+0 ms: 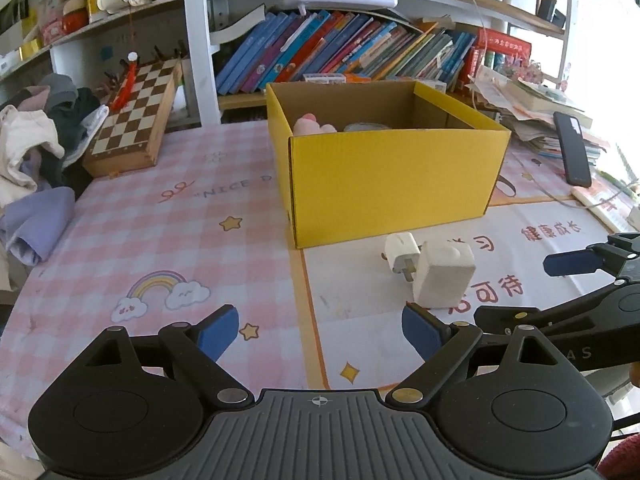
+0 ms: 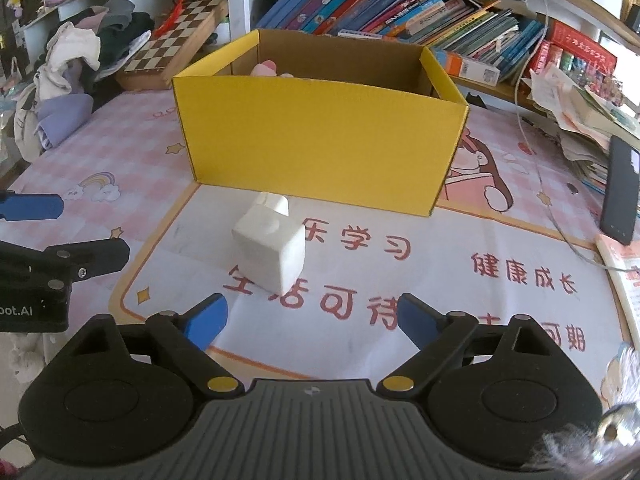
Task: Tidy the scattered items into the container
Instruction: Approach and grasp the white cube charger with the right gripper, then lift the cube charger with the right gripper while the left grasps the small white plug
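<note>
Both claws, the left gripper (image 1: 320, 330) and right gripper (image 2: 312, 318), gape wide, holding nothing. Just ahead sits a white block (image 2: 272, 254) touching a white plug (image 1: 402, 257), near the yellow box (image 2: 320, 136), probably waiting to go inside.

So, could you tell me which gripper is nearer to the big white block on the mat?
The right. The right gripper faces the white block squarely, just short of it, fingers open. The left gripper sits off to the block's left side, also open and empty.
</note>
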A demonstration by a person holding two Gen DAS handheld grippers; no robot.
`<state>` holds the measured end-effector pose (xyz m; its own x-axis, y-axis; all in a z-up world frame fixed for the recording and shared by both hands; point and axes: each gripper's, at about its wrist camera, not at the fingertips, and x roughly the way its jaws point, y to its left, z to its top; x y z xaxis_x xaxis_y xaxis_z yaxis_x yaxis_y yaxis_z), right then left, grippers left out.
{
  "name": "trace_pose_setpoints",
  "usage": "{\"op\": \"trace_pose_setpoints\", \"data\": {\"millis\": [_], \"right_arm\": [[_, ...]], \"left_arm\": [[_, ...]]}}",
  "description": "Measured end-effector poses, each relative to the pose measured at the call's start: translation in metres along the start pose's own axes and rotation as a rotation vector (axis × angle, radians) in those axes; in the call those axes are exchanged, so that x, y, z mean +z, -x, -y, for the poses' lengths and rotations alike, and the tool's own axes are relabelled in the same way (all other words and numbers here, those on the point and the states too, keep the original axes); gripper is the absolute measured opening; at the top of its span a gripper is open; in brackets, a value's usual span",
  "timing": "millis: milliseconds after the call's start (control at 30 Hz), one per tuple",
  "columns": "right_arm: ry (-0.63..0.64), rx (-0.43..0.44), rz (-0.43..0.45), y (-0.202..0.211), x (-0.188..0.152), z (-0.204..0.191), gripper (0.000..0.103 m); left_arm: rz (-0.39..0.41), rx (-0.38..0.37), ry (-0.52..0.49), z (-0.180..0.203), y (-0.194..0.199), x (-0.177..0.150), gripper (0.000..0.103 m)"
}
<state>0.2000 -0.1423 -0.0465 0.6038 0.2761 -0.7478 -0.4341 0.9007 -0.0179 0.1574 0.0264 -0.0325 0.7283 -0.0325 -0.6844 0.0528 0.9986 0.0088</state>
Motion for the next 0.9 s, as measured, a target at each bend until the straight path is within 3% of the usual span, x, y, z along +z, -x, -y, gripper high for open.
{"op": "trace_pose_setpoints", "data": {"millis": [433, 533, 600, 633, 900], "right_arm": [[0.075, 0.099, -0.04, -0.039, 0.03, -0.002, 0.078], [0.087, 0.13, -0.058, -0.049, 0.035, -0.005, 0.064], [0.099, 0.152, -0.067, -0.052, 0.036, -0.006, 0.045], [0.103, 0.162, -0.066, -0.052, 0.036, -0.005, 0.045], [0.026, 0.072, -0.004, -0.033, 0.031, 0.032, 0.039]], "left_arm": [[-0.026, 0.021, 0.032, -0.008, -0.02, 0.012, 0.091], [-0.046, 0.028, 0.048, -0.011, -0.027, 0.013, 0.091], [-0.062, 0.025, 0.058, -0.012, -0.032, 0.014, 0.091], [-0.069, 0.018, 0.059, -0.011, -0.035, 0.016, 0.091], [-0.063, -0.083, -0.032, 0.024, -0.059, 0.028, 0.091]]}}
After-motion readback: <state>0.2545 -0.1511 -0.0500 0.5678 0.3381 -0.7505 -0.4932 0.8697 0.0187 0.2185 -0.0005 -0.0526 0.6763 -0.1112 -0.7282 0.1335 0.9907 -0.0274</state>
